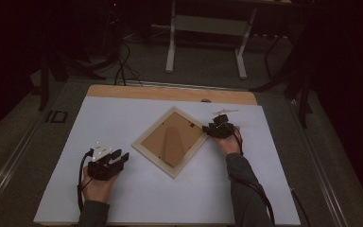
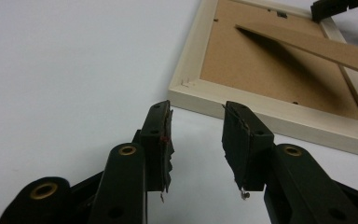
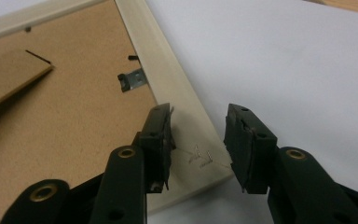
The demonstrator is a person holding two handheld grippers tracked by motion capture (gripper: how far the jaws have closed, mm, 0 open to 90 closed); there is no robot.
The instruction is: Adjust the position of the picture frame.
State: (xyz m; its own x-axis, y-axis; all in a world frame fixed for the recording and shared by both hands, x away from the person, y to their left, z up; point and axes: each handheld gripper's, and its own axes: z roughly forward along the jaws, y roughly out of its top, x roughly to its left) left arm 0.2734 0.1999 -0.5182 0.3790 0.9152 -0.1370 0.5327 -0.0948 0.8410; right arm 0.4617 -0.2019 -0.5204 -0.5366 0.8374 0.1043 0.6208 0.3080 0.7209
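Right gripper view has the right gripper (image 3: 198,140) spread wide, its jaws straddling a stapled corner of the picture frame (image 3: 177,93) without gripping it. Left gripper (image 2: 196,140) is also released, just short of the frame's near edge. From above, the frame lies face down mid-table, its stand flap (image 1: 172,144) raised; the right gripper sits at its three o'clock corner, the left at eight o'clock. Work looks barely begun: a metal tab (image 3: 133,80) is unturned. No readable writing.

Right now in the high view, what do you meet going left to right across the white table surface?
Left tongs, open on the white board → picture frame lying back-up, set cornerwise, its stand flap raised → right tongs, open at the frame's right corner.
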